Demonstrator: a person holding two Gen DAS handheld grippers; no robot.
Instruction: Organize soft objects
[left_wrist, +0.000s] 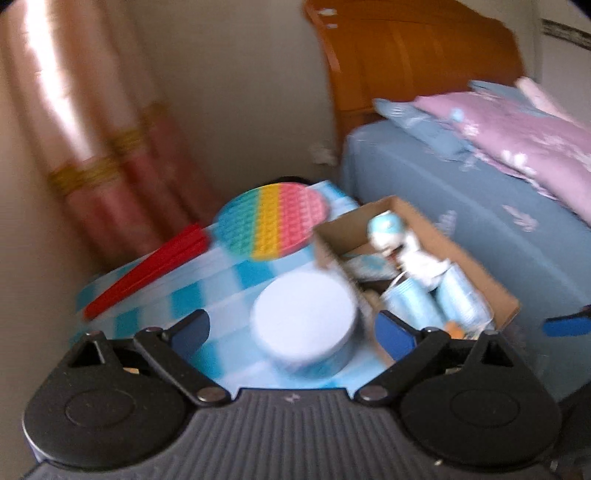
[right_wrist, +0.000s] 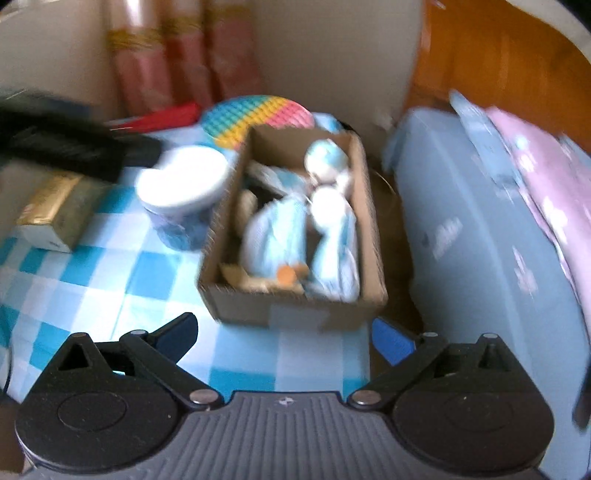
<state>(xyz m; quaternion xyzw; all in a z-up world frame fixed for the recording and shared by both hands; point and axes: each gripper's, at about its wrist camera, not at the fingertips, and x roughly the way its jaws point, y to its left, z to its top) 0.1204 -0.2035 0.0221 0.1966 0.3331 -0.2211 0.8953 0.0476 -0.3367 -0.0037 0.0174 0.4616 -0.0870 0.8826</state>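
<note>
Soft toys (right_wrist: 295, 225), blue and white and too blurred to count, fill one cardboard box (right_wrist: 291, 306) on the checked tablecloth (right_wrist: 92, 288); the box's long axis runs away from the right wrist camera towards one rainbow pop-it disc (right_wrist: 258, 114). One round white-lidded tin (right_wrist: 183, 177) stands just left of the box. Only the right view shows one gold packet (right_wrist: 51, 214). Left gripper (left_wrist: 291, 332) and right gripper (right_wrist: 284, 336) both gape, holding nothing.
</note>
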